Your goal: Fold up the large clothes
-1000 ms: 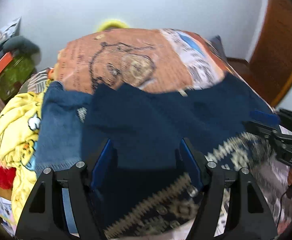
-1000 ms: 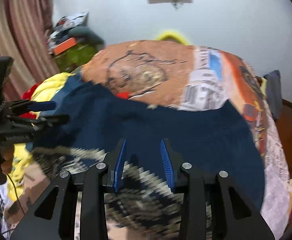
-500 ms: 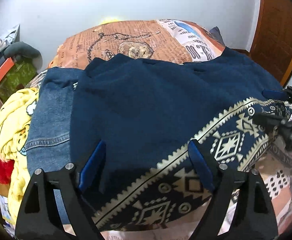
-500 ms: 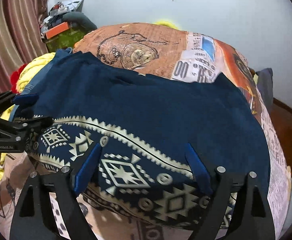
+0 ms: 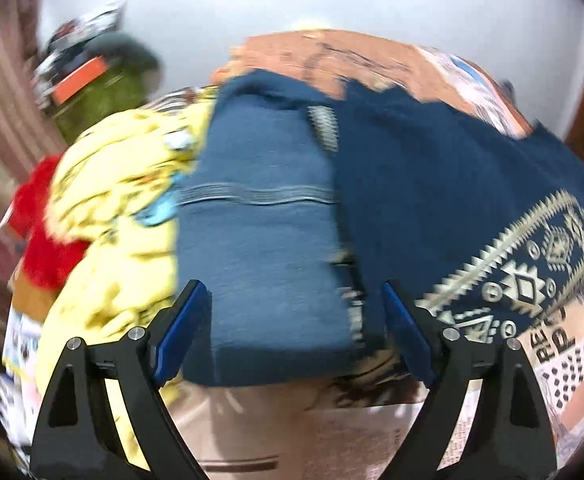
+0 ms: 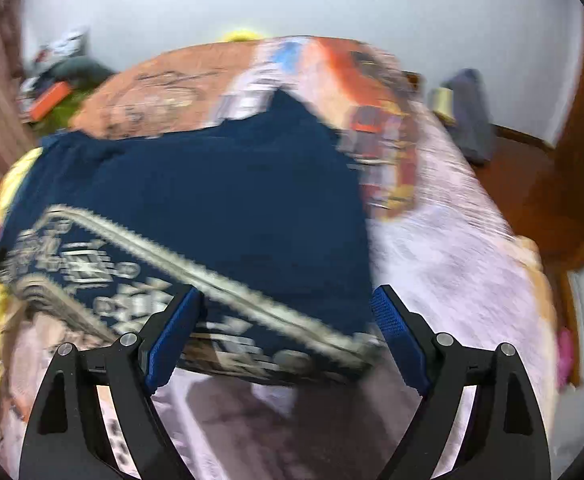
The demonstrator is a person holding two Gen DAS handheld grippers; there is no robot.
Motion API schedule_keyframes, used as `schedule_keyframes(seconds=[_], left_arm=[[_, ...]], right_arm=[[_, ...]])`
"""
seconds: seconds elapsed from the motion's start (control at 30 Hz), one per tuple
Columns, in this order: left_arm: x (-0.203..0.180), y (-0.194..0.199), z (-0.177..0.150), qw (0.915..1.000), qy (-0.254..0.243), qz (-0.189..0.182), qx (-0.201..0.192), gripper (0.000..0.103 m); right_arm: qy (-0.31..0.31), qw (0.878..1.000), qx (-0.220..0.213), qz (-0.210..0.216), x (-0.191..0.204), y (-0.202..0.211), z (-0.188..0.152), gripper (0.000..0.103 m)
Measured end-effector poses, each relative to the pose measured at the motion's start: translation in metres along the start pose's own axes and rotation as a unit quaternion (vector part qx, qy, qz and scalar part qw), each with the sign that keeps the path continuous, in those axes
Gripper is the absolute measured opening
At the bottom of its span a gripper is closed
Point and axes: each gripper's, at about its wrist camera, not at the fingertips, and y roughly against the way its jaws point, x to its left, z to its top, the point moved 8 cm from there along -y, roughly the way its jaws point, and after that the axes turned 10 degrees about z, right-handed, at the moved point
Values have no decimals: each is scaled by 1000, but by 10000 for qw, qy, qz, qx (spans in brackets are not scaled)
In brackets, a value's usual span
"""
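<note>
Left wrist view: the left claw [image 5: 292,320] is spread wide and grasps nothing, its jaws having just been opening; folded denim [image 5: 259,232] lies under them, beside the navy patterned garment [image 5: 452,184] on the bed [image 5: 372,60]. From the right wrist, the right claw [image 6: 283,328] is likewise released, just opened, above the garment's patterned border [image 6: 219,280], which lies flat, doubled over. For a neat next fold, both side edges should be pinched together and carried evenly. Large letters on the bedspread [image 5: 552,344] are seen, blurred; "RE" may be read, uncertainly.
</note>
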Motion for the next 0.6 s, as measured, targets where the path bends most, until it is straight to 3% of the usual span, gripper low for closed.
schedule_keyframes(seconds=[0.13, 0.2, 0.3, 0.4, 0.6], left_arm=[[27, 11, -6, 9967, 798, -56, 114, 88], [31, 18, -12, 9929, 1122, -364, 167, 88], [19, 23, -21, 9807, 1600, -1057, 385, 88], [-2, 22, -31, 9608, 1946, -1836, 726, 88], [-41, 11, -52, 9089, 2629, -2967, 1296, 87]], right_arm=[[-224, 9997, 61, -88, -12, 9, -7, 86], [-369, 9993, 54, -47, -16, 15, -11, 86], [-427, 9991, 8, 14, -15, 22, -14, 86], [-448, 9990, -30, 86, -10, 27, -15, 86], [-335, 9992, -37, 209, -1, 27, -15, 86]])
